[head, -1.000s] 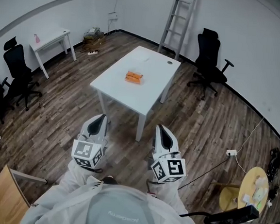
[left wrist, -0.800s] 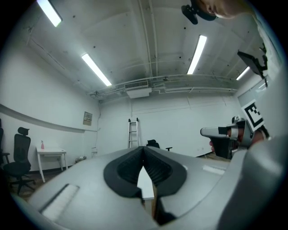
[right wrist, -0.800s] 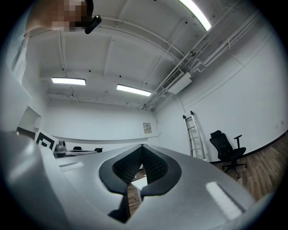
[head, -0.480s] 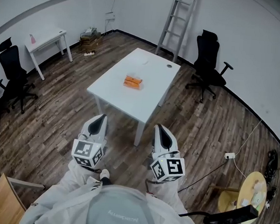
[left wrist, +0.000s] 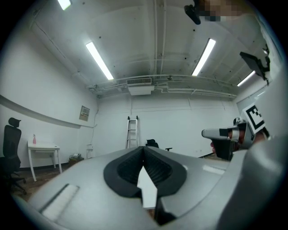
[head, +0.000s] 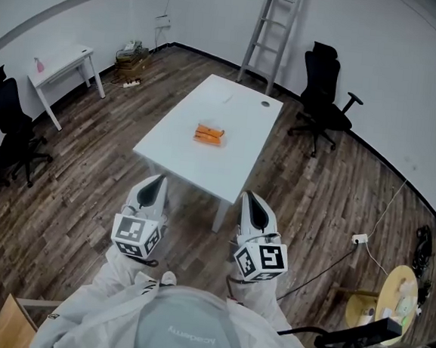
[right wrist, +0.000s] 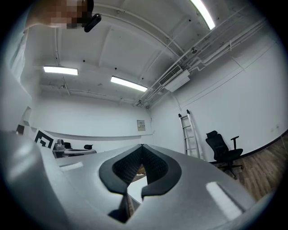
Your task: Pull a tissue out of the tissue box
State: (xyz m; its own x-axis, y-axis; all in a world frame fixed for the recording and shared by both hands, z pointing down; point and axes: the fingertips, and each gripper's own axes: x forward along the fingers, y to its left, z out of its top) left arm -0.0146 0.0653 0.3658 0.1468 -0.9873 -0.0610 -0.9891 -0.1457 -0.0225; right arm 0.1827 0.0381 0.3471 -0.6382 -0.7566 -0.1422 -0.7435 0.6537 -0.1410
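a white rectangular table (head: 233,133) stands on a dark wood-plank floor (head: 88,181), its long side running away from the viewer. near its middle an orange tissue box (head: 209,135) lies flat on the top, well apart from every edge. toward the far end sit a small pale scrap (head: 226,98), perhaps paper, and a round dark hole (head: 265,103) near the far right corner. a black office chair (head: 324,88) and a smaller white desk (head: 61,65) share the floor.

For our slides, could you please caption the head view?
Left gripper and right gripper, both shut and empty, face a white table bearing an orange tissue box; ladder behind.
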